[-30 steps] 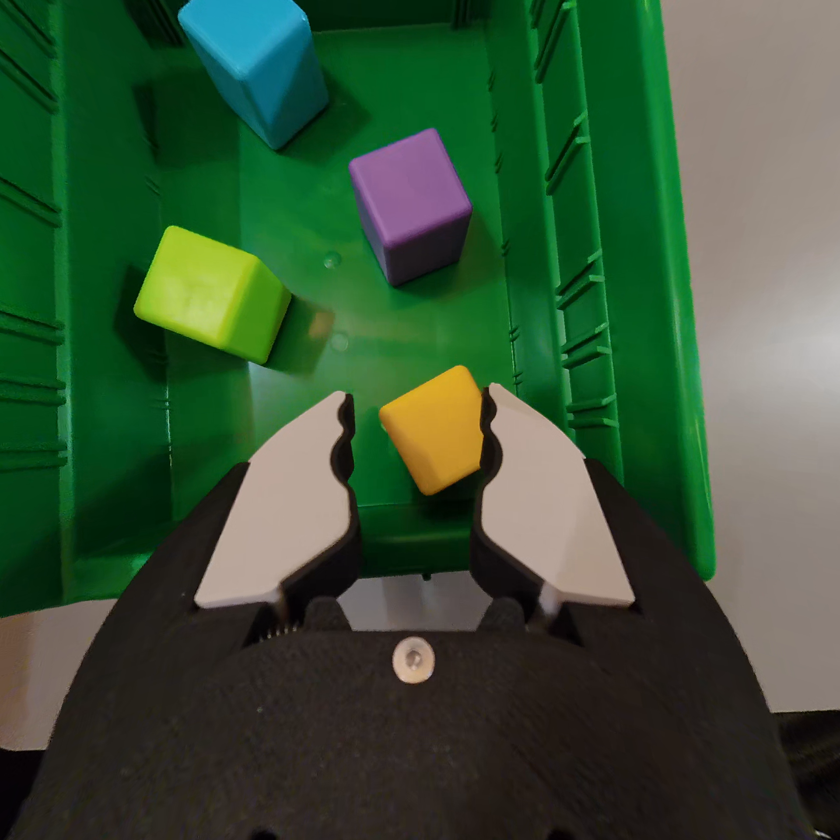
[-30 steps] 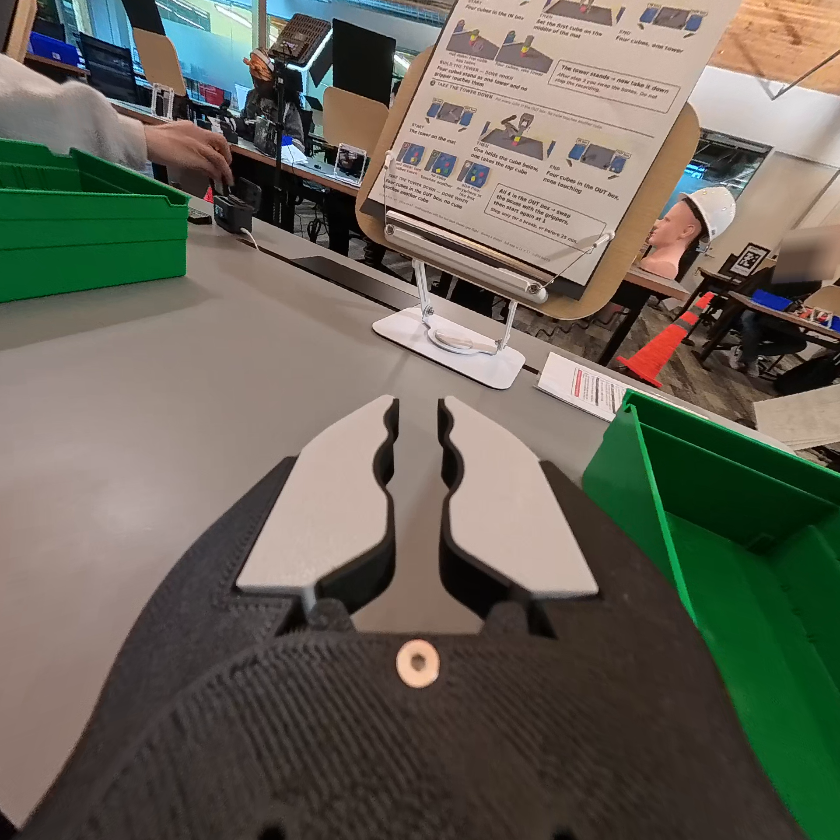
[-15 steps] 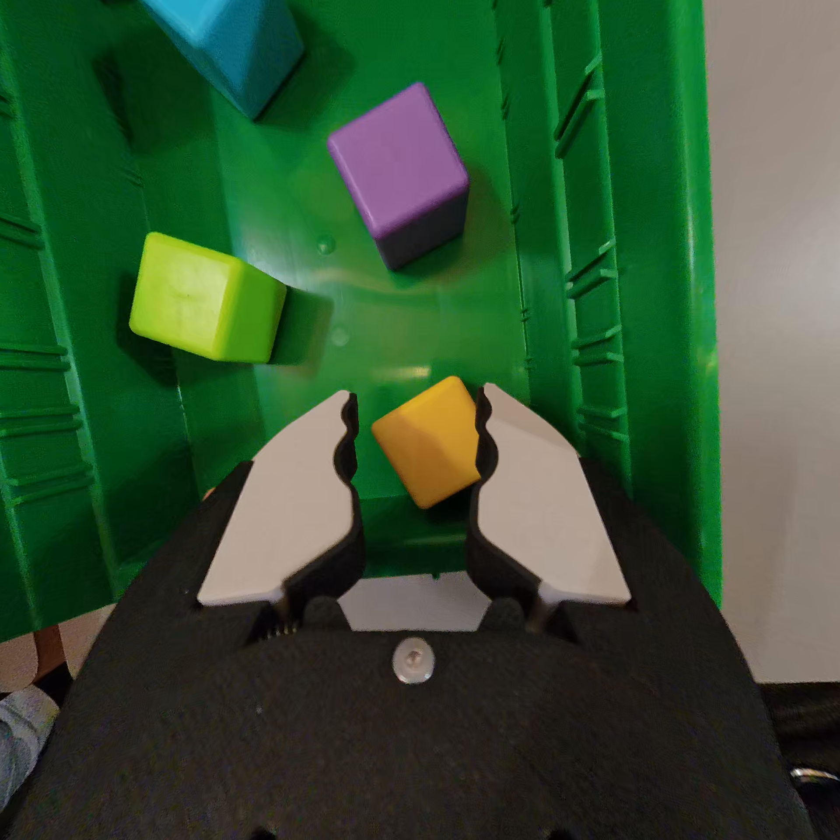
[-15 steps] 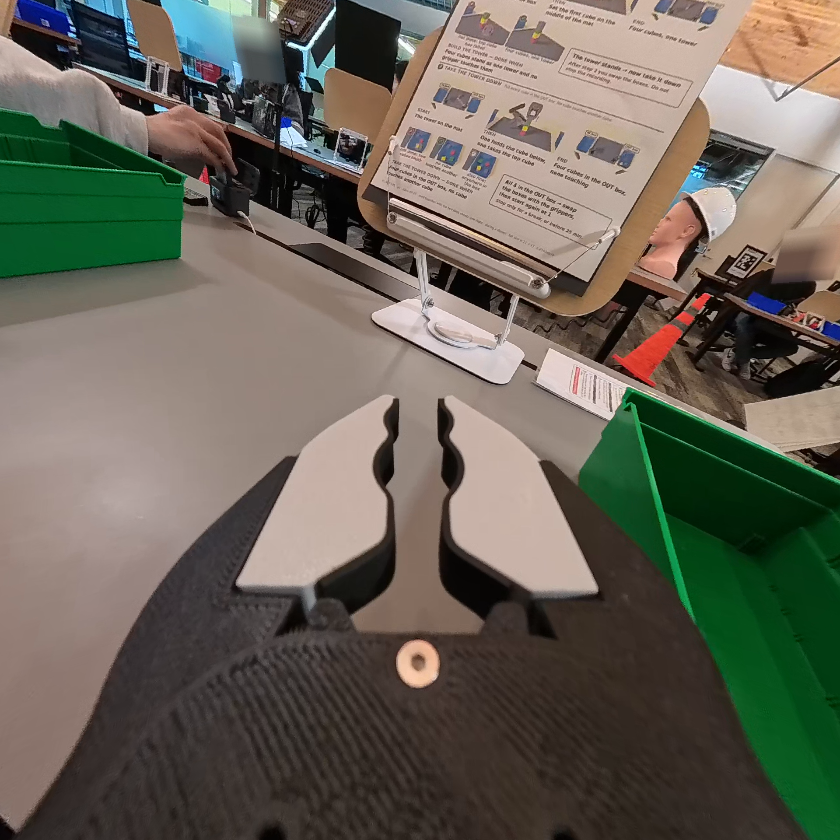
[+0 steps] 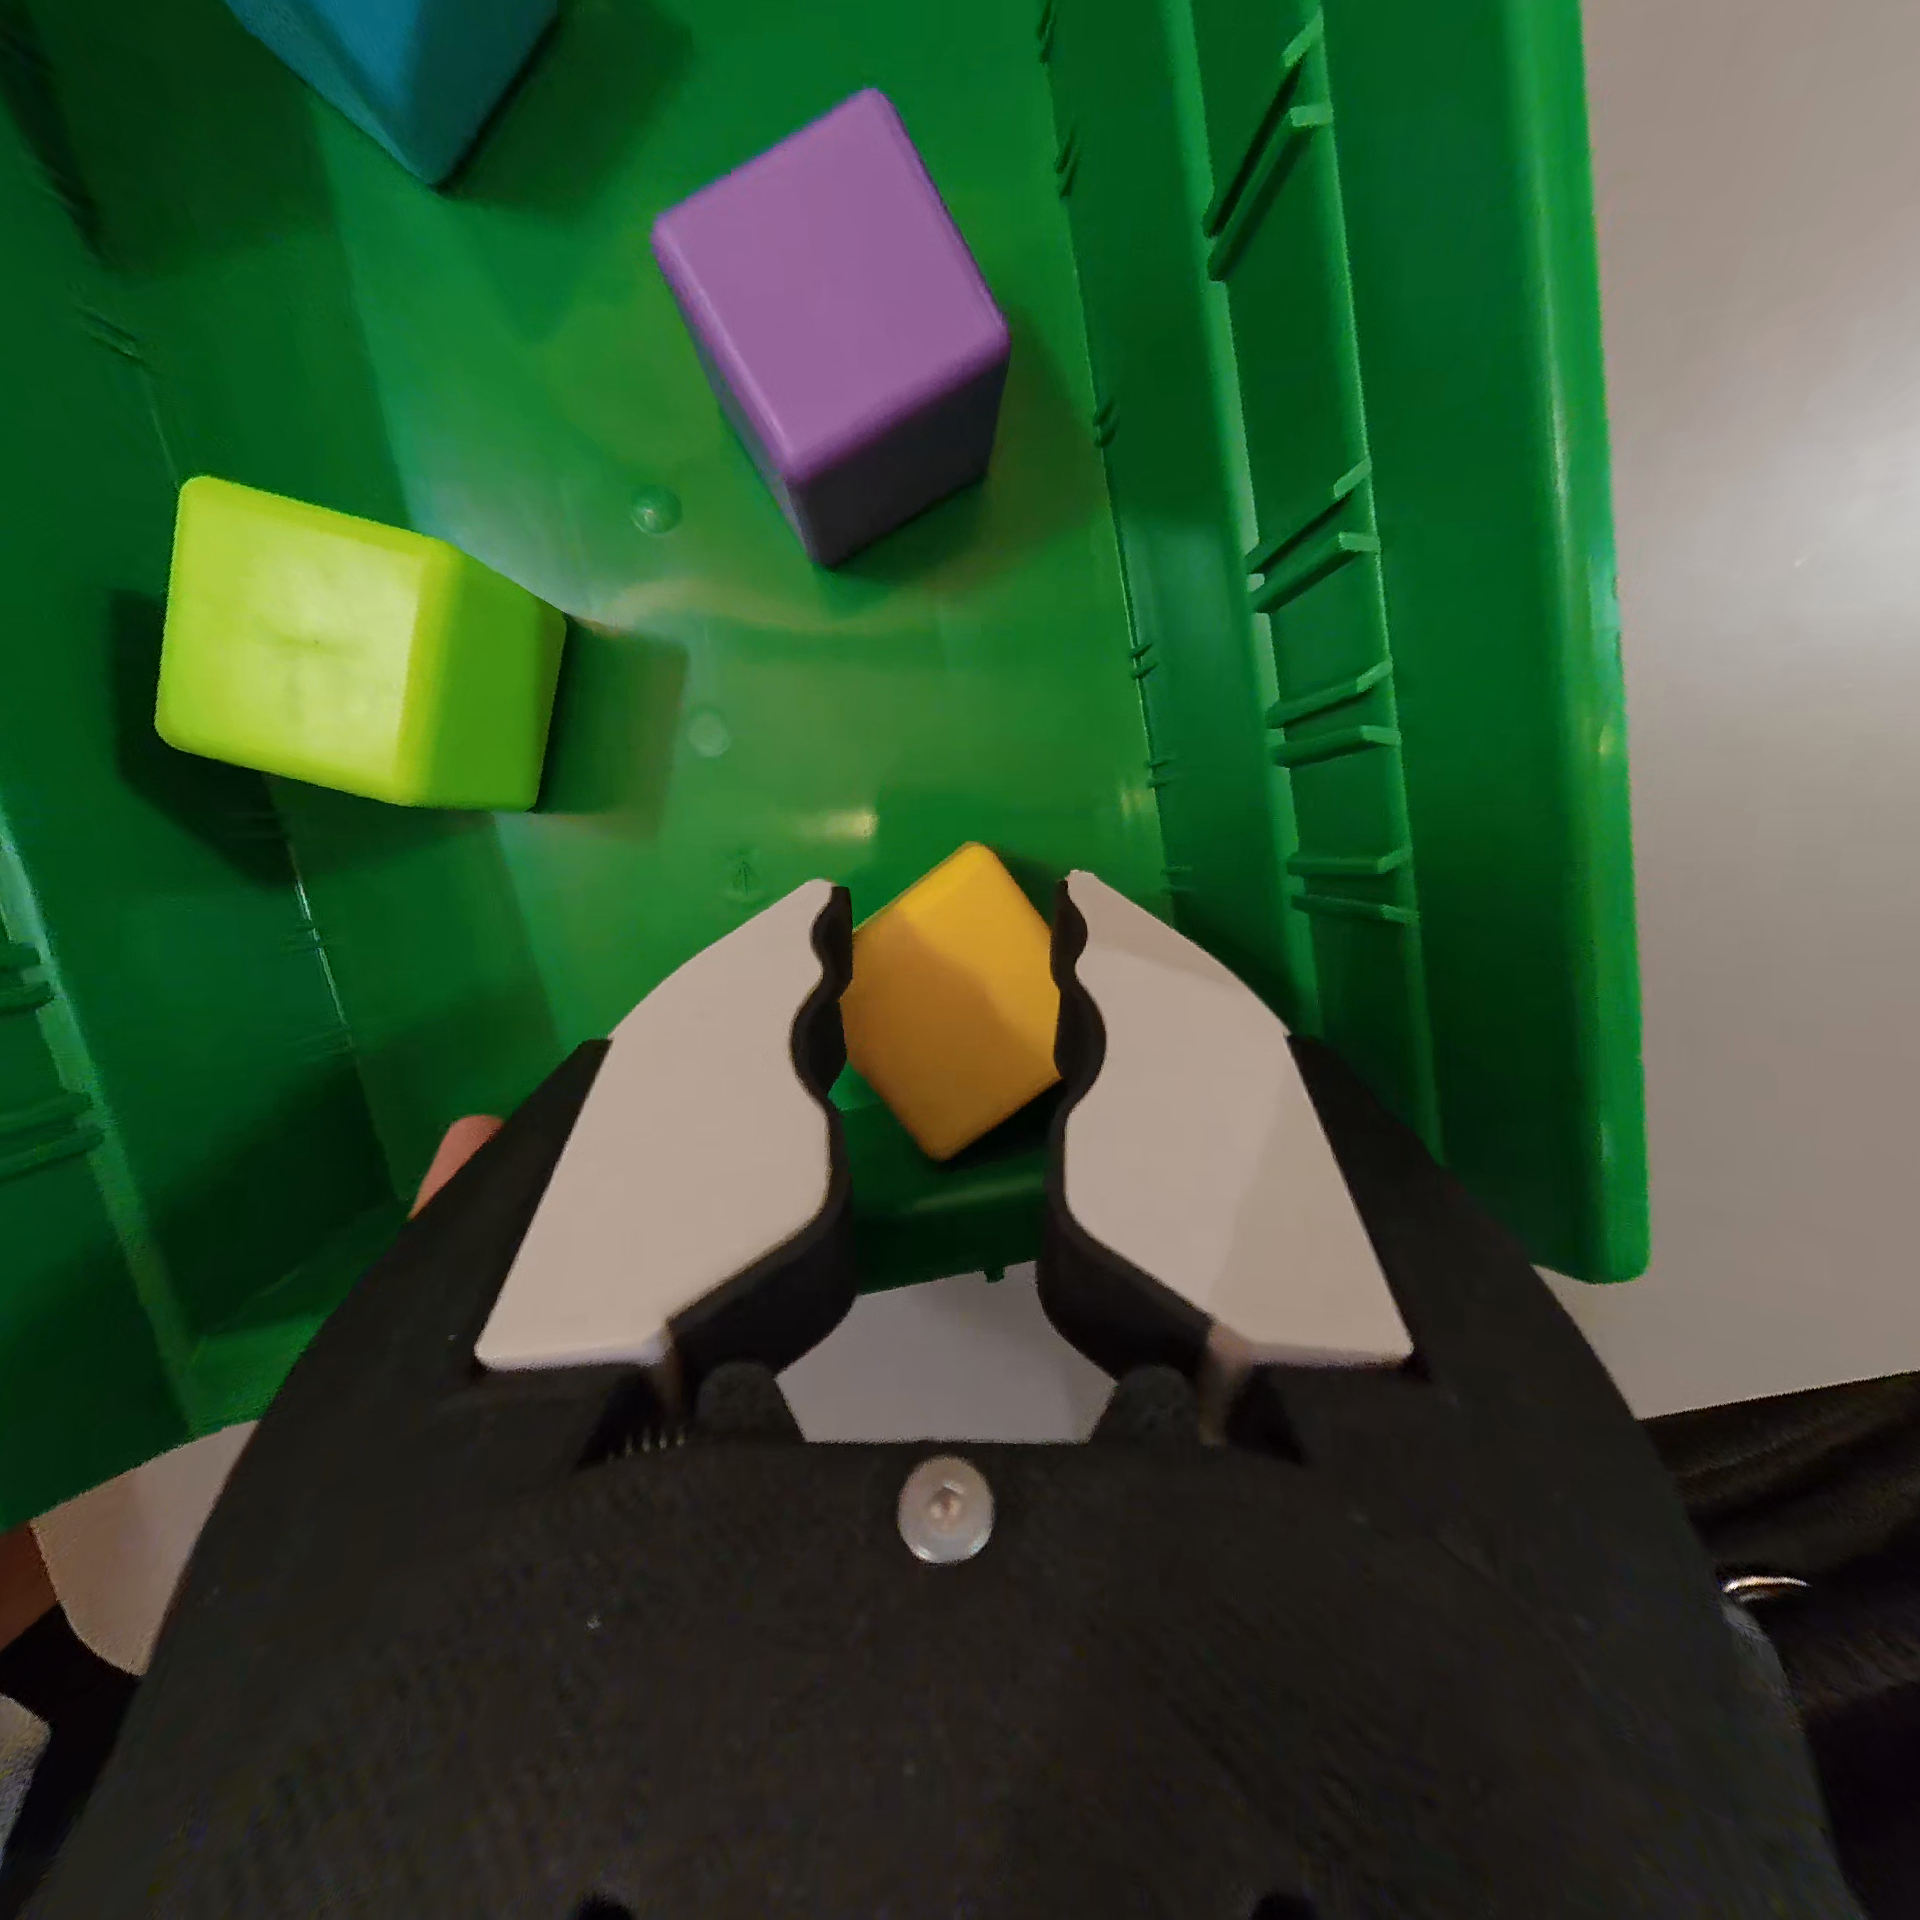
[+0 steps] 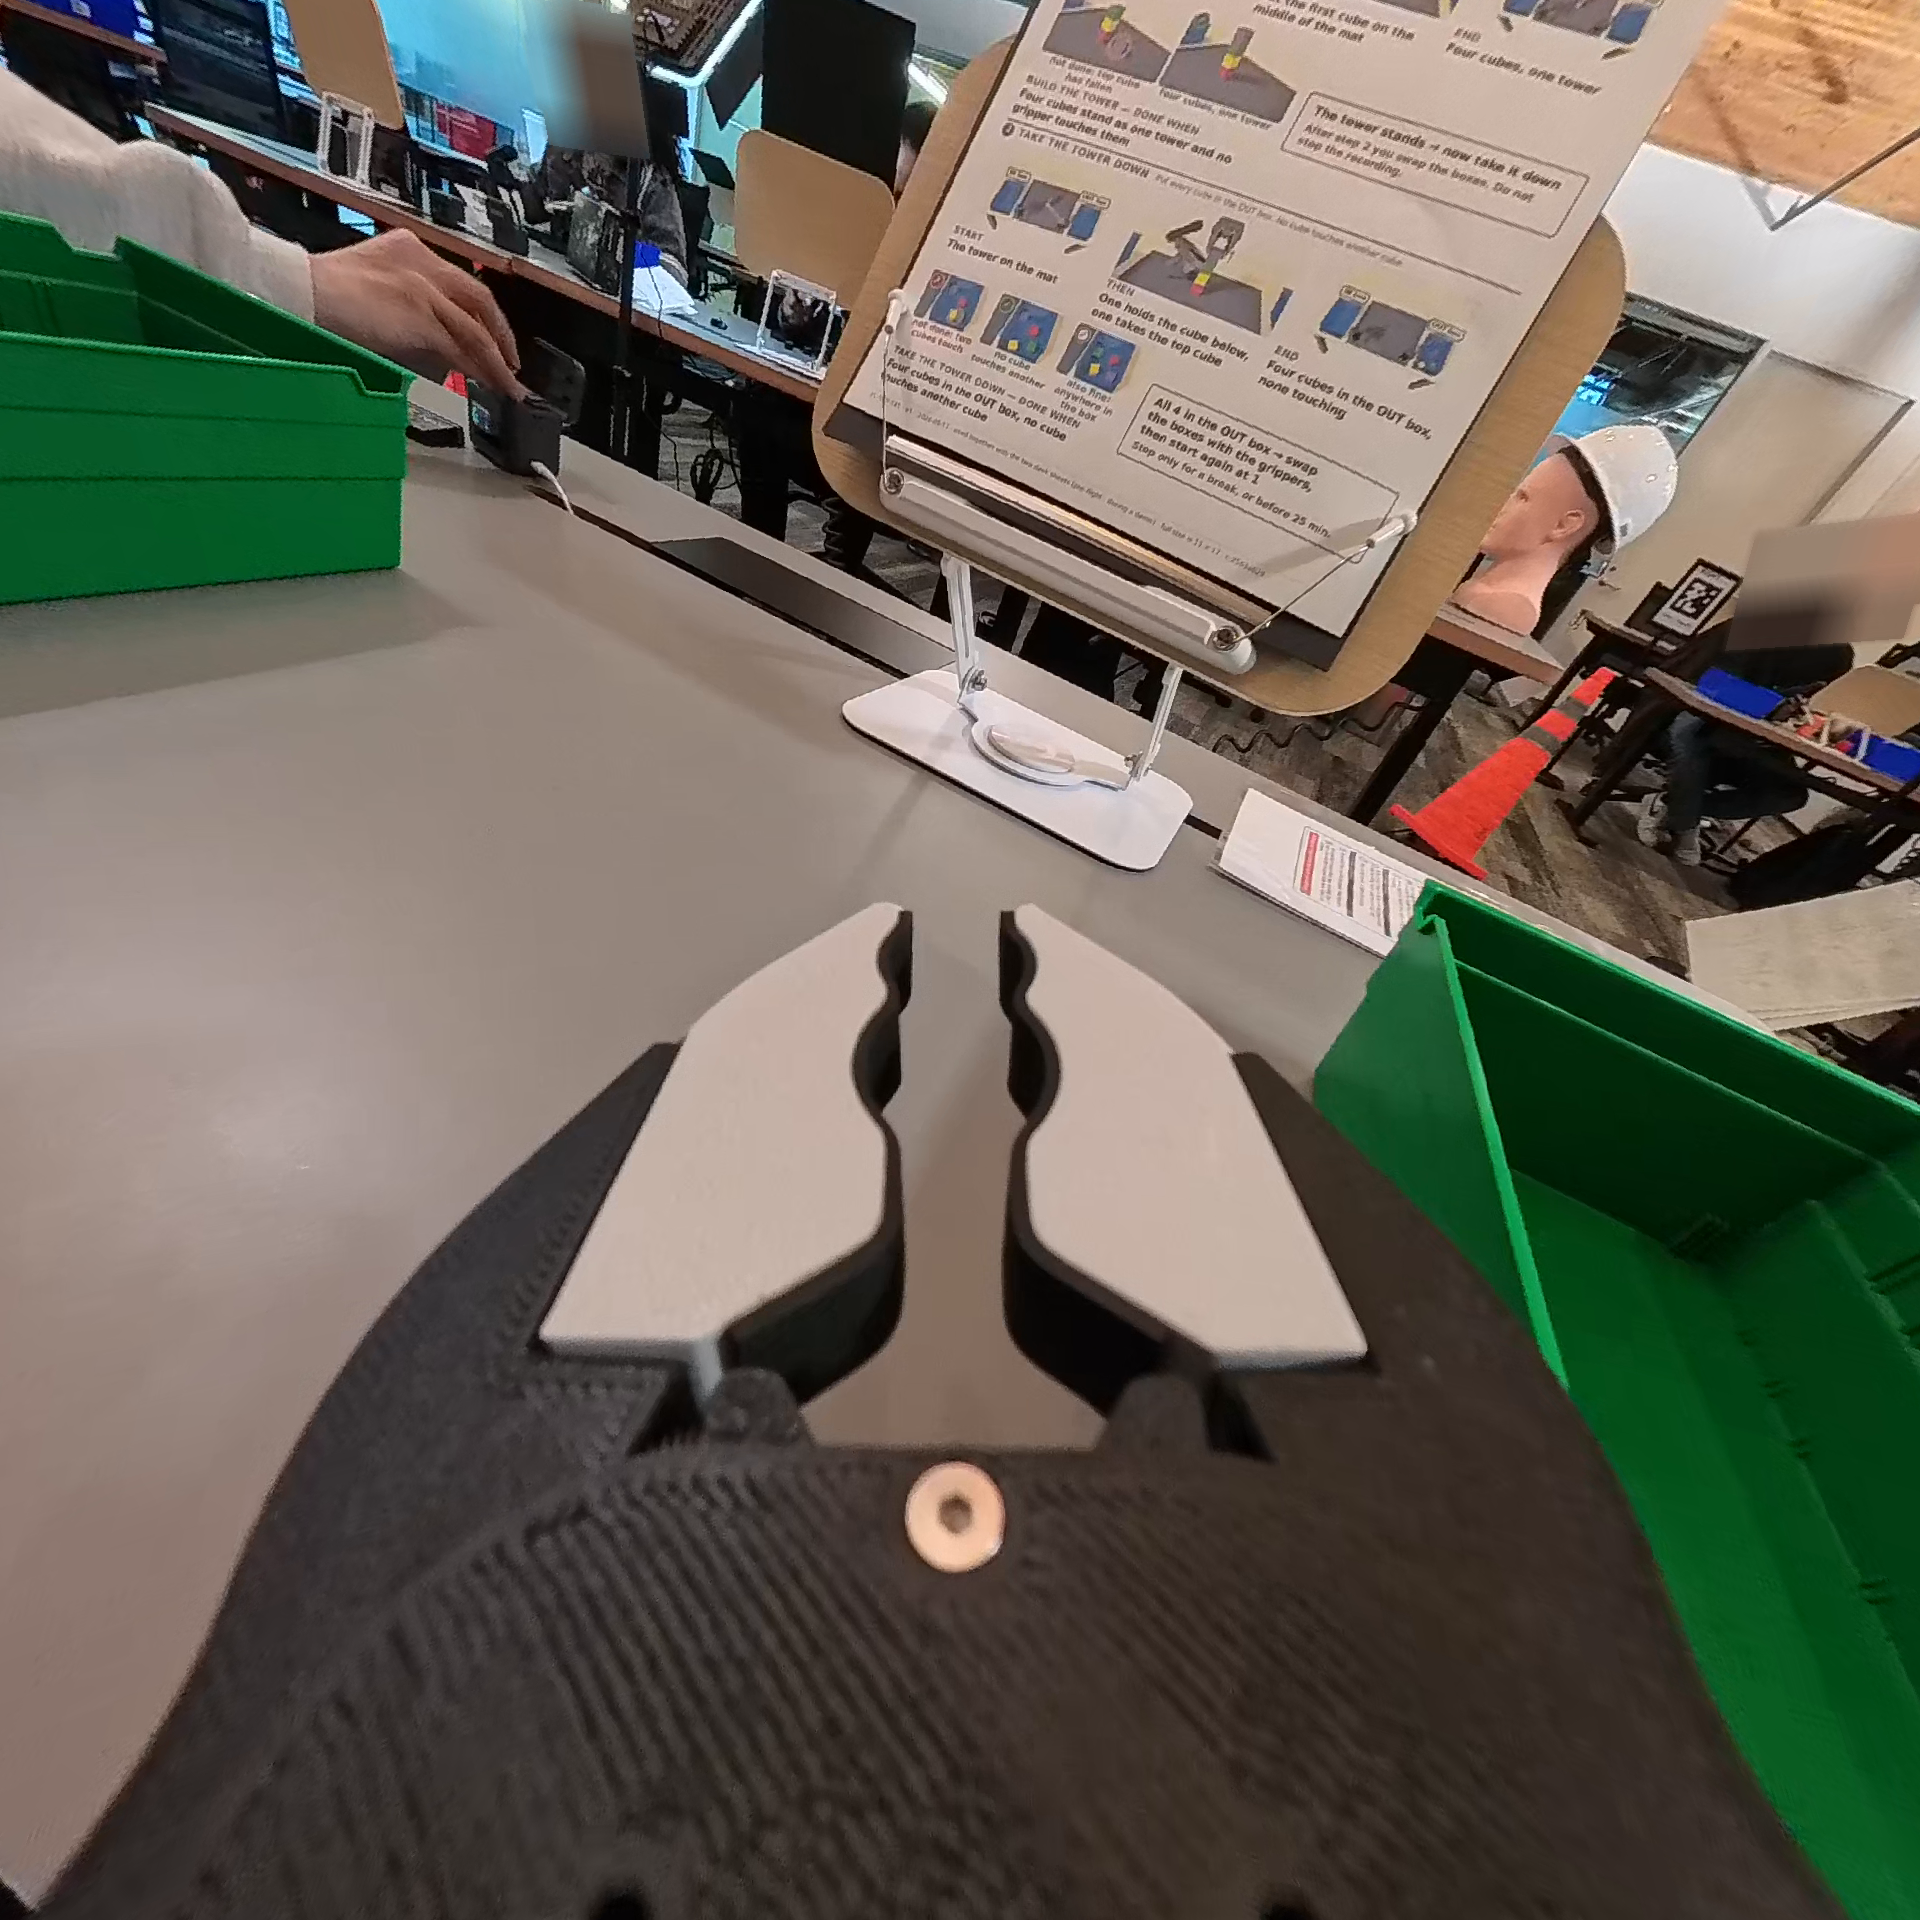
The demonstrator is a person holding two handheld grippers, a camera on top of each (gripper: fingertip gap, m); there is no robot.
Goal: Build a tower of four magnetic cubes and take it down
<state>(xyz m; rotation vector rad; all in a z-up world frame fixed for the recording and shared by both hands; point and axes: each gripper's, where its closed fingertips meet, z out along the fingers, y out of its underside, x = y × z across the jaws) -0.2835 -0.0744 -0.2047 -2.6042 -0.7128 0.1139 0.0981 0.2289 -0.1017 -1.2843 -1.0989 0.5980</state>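
Left wrist view: the left gripper (image 5: 948, 914) reaches down into a green bin (image 5: 1507, 623), its jaws closed against both sides of the yellow cube (image 5: 951, 1003) near the bin's near wall, a corner-on grasp, while the lime cube (image 5: 348, 644), purple cube (image 5: 831, 312) and teal block (image 5: 416, 62) sit apart on the bin floor. Right wrist view: the right gripper (image 6: 956, 920) hovers low over the grey table (image 6: 364, 883), jaws nearly together around nothing, parked between a second green bin (image 6: 1558, 1091) and a sheet stand (image 6: 1023, 774).
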